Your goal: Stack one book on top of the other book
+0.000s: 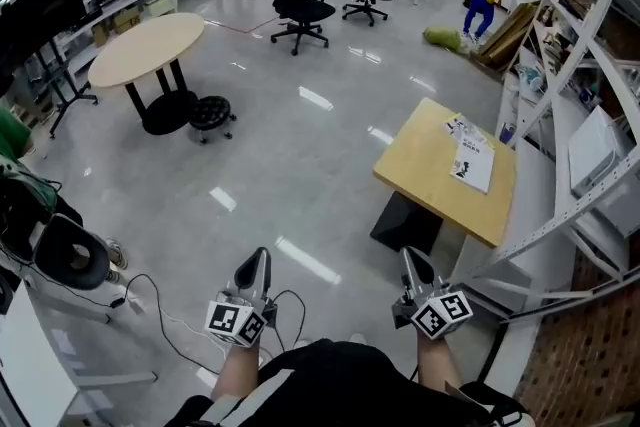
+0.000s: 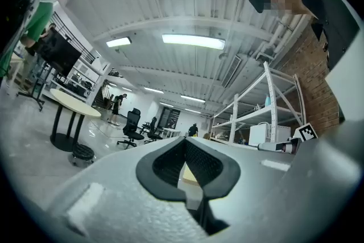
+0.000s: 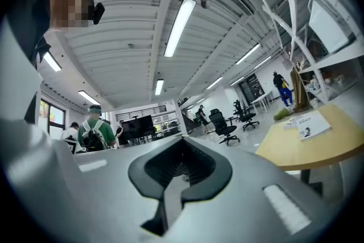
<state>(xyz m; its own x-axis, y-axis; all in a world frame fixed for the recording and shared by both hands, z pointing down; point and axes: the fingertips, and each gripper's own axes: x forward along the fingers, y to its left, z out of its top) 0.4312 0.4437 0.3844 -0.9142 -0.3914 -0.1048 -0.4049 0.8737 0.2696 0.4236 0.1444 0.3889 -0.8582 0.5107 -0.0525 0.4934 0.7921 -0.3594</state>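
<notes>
Two books lie on the square wooden table ahead to the right: a white book and a smaller one just beyond it, touching or overlapping. The right gripper view shows them far off, the white book on the table. Both grippers are held low in front of the person, well short of the table. My left gripper is shut and holds nothing; its closed jaws fill the left gripper view. My right gripper is also shut and empty.
A white metal shelving rack runs along the right, close to the table. A round table and a low stool stand at the left, office chairs further back. Cables trail on the glossy floor at lower left. People stand far off.
</notes>
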